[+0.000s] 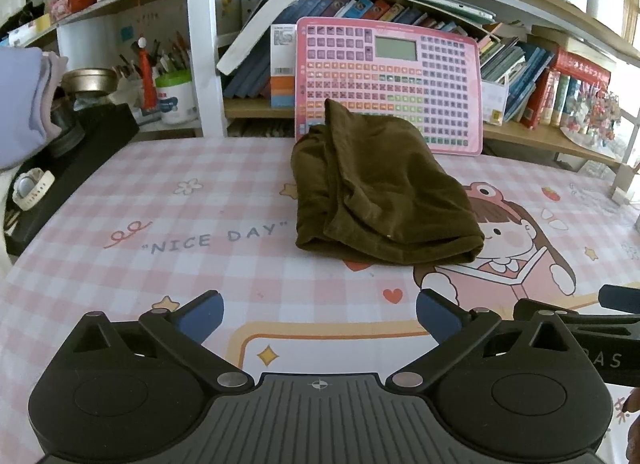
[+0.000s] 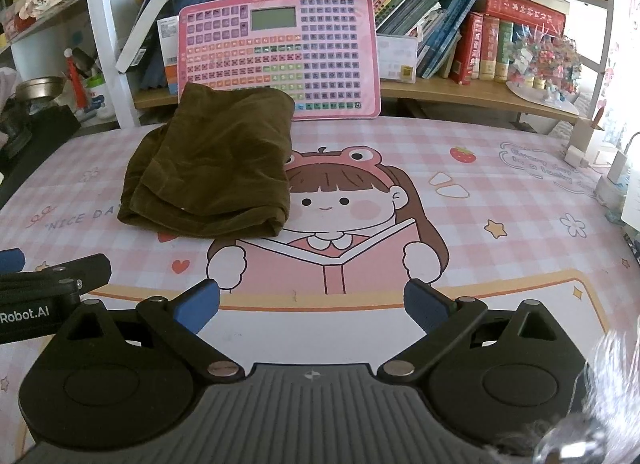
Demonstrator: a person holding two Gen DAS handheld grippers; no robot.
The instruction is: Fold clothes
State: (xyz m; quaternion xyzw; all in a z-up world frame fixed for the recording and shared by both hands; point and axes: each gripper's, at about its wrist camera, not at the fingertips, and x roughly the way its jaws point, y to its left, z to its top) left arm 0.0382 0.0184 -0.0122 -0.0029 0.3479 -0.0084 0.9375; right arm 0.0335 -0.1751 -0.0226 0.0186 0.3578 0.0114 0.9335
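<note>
The surface [image 1: 224,192], wearing a pink checked mat with a cartoon girl reading, is filling both views. The bookshelf [image 2: 460,88] is running along the back, at twelve o'clock. A pink keyboard toy [image 1: 400,76] is leaning against it, and the right wrist view is showing its whole face while the left wrist view is showing its lower left corner hidden.

The brown garment [image 1: 376,192] is lying folded into a thick bundle on the surface, its far edge just in front of the toy. In the left wrist view it is sitting at twelve to one o'clock; in the right wrist view it is sitting at ten to eleven o'clock, partly covering the "NICE DAY" lettering.

Only the left wrist view is showing a black box [image 1: 76,168] at nine o'clock with a white watch [image 1: 32,188] on it and a lilac sleeve [image 1: 24,104] above.

The left gripper [image 1: 319,314] is hovering with jaws spread wide, holding nothing, well short of the garment. The right gripper [image 2: 311,306] is likewise gaping and empty.
</note>
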